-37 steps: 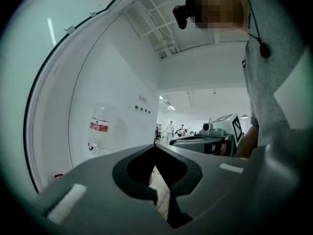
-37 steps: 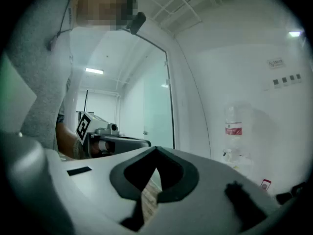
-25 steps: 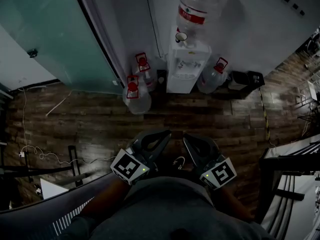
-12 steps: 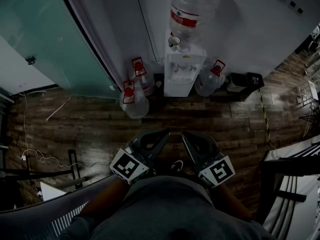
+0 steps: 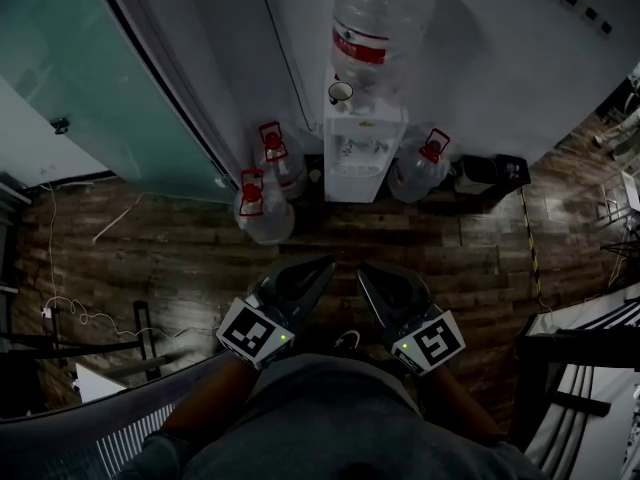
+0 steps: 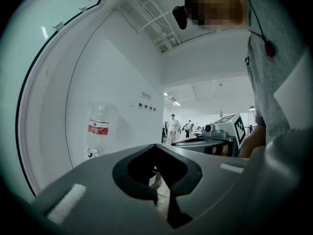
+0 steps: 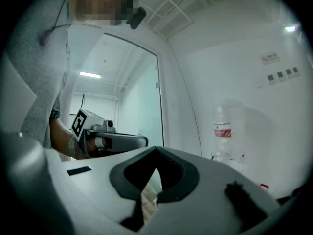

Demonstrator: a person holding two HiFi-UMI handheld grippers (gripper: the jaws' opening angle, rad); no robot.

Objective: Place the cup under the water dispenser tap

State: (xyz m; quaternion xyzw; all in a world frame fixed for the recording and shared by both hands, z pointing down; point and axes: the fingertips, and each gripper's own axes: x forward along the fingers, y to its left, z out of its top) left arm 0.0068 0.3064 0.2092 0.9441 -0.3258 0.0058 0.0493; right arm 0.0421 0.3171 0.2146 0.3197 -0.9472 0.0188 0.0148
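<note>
Cup [image 5: 340,92] on dispenser [image 5: 366,160] top, left front corner, beside bottle [image 5: 380,26]; not yet under tap. We hold left tool [image 5: 326,266] and right tool [image 5: 364,270] closed, empty. Cup well ahead, marginally nearer left tool.

The head view is dim and grey: the wooden floor [image 5: 120,258] is almost black, and the white wall [image 5: 480,78] is the lightest part, with a soft shadow beside the big bottle [image 5: 380,18]. Both gripper views are much brighter, lit by long lamps [image 7: 90,75] up high, and they are round like a fish's eye, so straight lines bend and the corners go black. Things right next to the lens seem a little fuzzy.
</note>
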